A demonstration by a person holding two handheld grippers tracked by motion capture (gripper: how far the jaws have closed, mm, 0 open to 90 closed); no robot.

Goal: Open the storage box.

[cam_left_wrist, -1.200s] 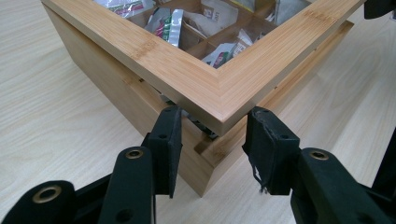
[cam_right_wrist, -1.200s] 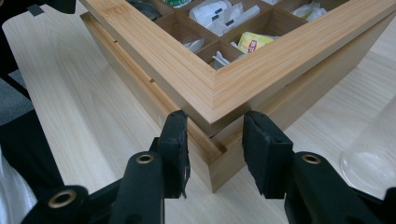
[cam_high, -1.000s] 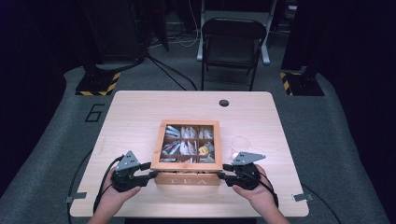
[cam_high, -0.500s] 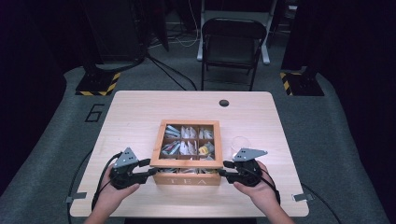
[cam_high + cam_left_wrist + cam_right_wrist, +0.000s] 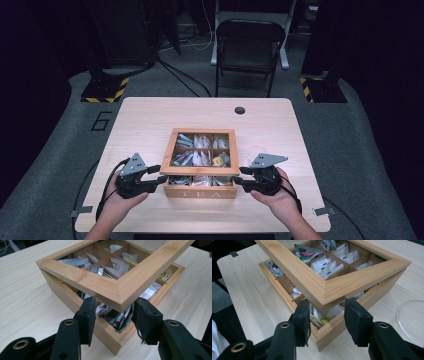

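Observation:
A wooden tea box (image 5: pixel 200 192) with sachets (image 5: pixel 200 150) in its compartments stands mid-table. Its framed lid (image 5: pixel 202 171) is raised at the front, so sachets show beneath it. My left gripper (image 5: pixel 159 174) pinches the lid's front left corner (image 5: pixel 105 287), a pad on each side of the corner (image 5: pixel 115 300). At the front right corner (image 5: pixel 342 285) my right gripper (image 5: pixel 240 176) grips the same way (image 5: pixel 327 302). Both pairs of jaws have just been opening a little, with the lid's corners still between them.
A clear round plastic piece (image 5: pixel 257 150) lies on the table (image 5: pixel 150 120) just right of the box, close to my right gripper (image 5: pixel 412 320). The tabletop has a black hole (image 5: pixel 240 110) at the back. A folding chair (image 5: pixel 247 45) stands behind the table.
Both grippers sit slightly higher at the box's front corners than a second ago, and the lid's front edge has come up a little with them.

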